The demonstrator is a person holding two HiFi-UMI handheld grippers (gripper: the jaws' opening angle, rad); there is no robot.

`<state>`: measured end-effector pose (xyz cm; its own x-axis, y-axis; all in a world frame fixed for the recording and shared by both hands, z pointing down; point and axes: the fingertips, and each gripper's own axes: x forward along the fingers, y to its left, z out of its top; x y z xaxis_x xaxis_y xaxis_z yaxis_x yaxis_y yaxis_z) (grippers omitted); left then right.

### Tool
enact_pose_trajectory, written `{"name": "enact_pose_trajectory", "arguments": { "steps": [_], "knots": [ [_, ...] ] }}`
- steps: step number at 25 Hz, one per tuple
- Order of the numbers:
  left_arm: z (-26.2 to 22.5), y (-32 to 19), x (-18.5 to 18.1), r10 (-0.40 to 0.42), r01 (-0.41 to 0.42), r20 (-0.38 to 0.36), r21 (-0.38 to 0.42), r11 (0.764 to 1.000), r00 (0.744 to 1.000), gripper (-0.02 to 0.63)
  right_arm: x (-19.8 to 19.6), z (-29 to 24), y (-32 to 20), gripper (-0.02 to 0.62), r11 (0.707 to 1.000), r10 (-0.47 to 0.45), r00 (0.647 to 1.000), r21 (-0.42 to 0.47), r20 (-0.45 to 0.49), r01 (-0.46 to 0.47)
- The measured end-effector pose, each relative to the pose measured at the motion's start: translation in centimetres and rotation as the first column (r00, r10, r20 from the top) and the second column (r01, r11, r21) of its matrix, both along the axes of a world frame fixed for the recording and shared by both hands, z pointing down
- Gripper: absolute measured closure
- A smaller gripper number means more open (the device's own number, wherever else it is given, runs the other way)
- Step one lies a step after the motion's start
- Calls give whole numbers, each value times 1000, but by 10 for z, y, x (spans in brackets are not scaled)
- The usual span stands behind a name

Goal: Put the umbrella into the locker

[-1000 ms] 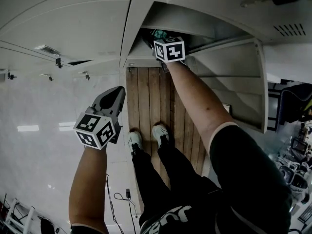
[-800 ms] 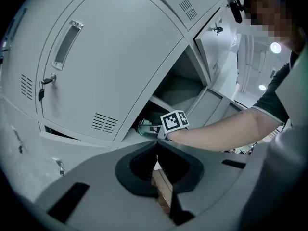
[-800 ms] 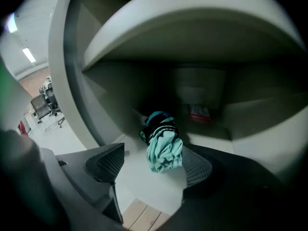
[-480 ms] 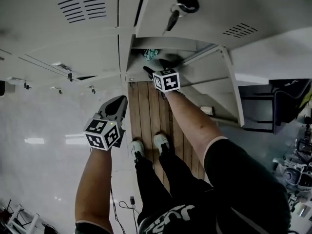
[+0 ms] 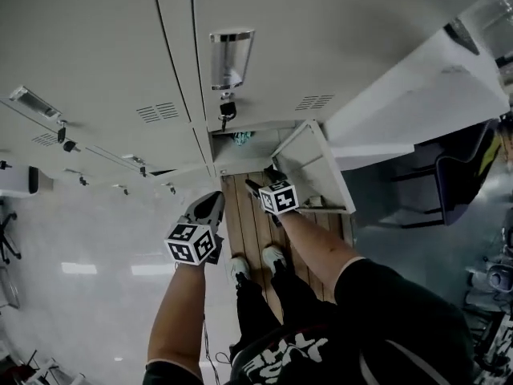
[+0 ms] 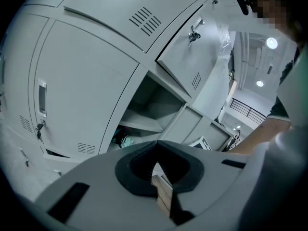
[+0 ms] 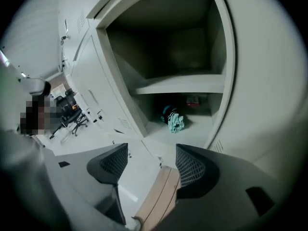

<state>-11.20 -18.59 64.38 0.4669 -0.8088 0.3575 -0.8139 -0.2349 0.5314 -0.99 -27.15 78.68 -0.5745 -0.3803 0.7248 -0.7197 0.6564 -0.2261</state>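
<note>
The teal folded umbrella (image 7: 174,121) lies on the floor of the open locker (image 7: 192,88), under its shelf. From the head view the umbrella (image 5: 242,138) shows as a small teal patch inside the locker (image 5: 240,160). My right gripper (image 7: 151,160) is outside the locker, well back from the umbrella; its jaws are apart and closing, with nothing between them. It hangs in front of the opening (image 5: 262,178). My left gripper (image 5: 210,208) is to the left, shut and empty, and its own view (image 6: 157,143) looks at the locker and the umbrella (image 6: 126,140).
The locker's door (image 5: 309,165) swings out to the right of the opening. A key (image 5: 227,111) hangs in the lock of the door above. Another open door (image 5: 417,87) juts out at the upper right. Wooden floor boards (image 5: 255,227) and the person's shoes (image 5: 272,257) lie below.
My right gripper has drawn back out of the locker, leaving the umbrella inside. Both grippers have risen, and the head view has tilted up the locker wall.
</note>
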Motion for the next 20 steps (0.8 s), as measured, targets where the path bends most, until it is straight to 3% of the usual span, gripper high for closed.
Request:
{"name": "enact_pose_trajectory", "arguments": {
  "steps": [12, 20],
  "knots": [
    [-94, 43, 28, 30, -29, 14, -21, 999, 999, 597, 21, -135, 63, 405, 990, -137, 990, 19, 6, 137],
    [-165, 65, 35, 38, -38, -2, 13, 999, 999, 597, 49, -220, 77, 454, 975, -205, 979, 82, -17, 206]
  ]
}}
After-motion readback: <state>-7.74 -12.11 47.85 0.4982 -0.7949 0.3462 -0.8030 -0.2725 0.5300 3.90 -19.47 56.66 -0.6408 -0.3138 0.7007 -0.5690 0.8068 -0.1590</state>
